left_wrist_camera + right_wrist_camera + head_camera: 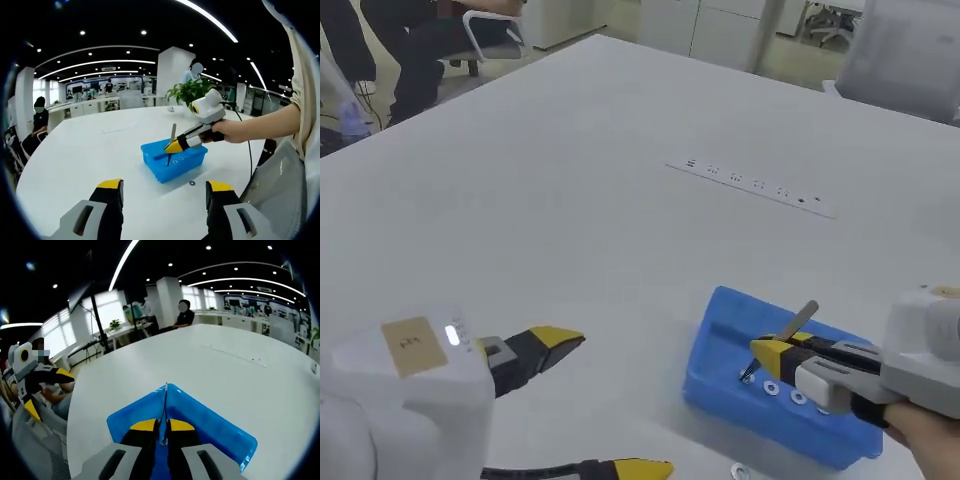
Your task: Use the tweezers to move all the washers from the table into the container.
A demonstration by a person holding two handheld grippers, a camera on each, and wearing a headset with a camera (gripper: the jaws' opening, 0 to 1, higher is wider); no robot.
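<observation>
The right gripper (767, 350) is clenching its fingers on the tweezers (804, 317), whose tips are dipping into the blue container (722, 312) near its 9 o'clock end. This looks like the drop-off part of a carry. Whether a washer is pinched in the tips is too small to tell. To do it well, the tips should be staying low over the container's floor, inside the walls. The squeeze should be easing only enough for the tweezer arms to spring apart, without the tool slipping out of the fingers. Lifting straight up afterwards should be keeping the tips off the rim, since the light plastic tub may slide if knocked. The left gripper (615, 403) is hanging released at about 9 o'clock from the container, fingers wide apart and grasping nothing. It could be steadying the tub if needed.

The washers (772, 388) are showing as small pale metal rings with dark holes, at least three lying flat in a loose row on the container's floor. One loose washer (740, 469) is lying flat on the white bench (620, 200), just outside the container's near wall at about 7 o'clock in the head view. The job appears close to finished. Being thin and flat on a smooth surface, it is probably calling for a tip slid under its edge.
</observation>
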